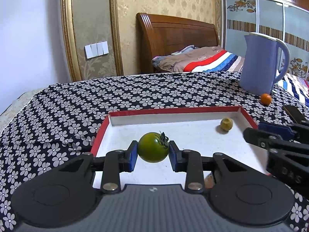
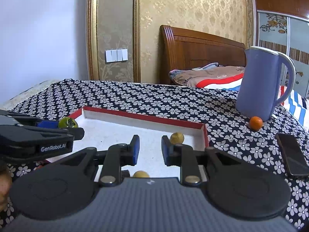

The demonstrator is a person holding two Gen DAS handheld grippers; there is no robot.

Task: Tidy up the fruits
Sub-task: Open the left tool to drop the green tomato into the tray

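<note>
A green tomato (image 1: 152,147) with a dark stalk sits between the blue pads of my left gripper (image 1: 153,151), which is shut on it just above the white floor of a red-rimmed box (image 1: 173,110). In the right wrist view the same tomato (image 2: 67,122) shows at the box's left edge (image 2: 146,117), behind the left gripper (image 2: 63,128). My right gripper (image 2: 150,145) hovers over the near part of the box, its jaws a narrow gap apart with nothing between them. A yellowish fruit (image 2: 176,137) lies in the far right corner. Another yellow fruit (image 2: 141,174) peeks out below the right gripper.
A small orange (image 2: 255,122) lies on the flowered cloth beside a tall purple jug (image 2: 260,83), right of the box. A dark phone (image 2: 291,154) lies nearer on the right. A bed with a wooden headboard stands behind the table.
</note>
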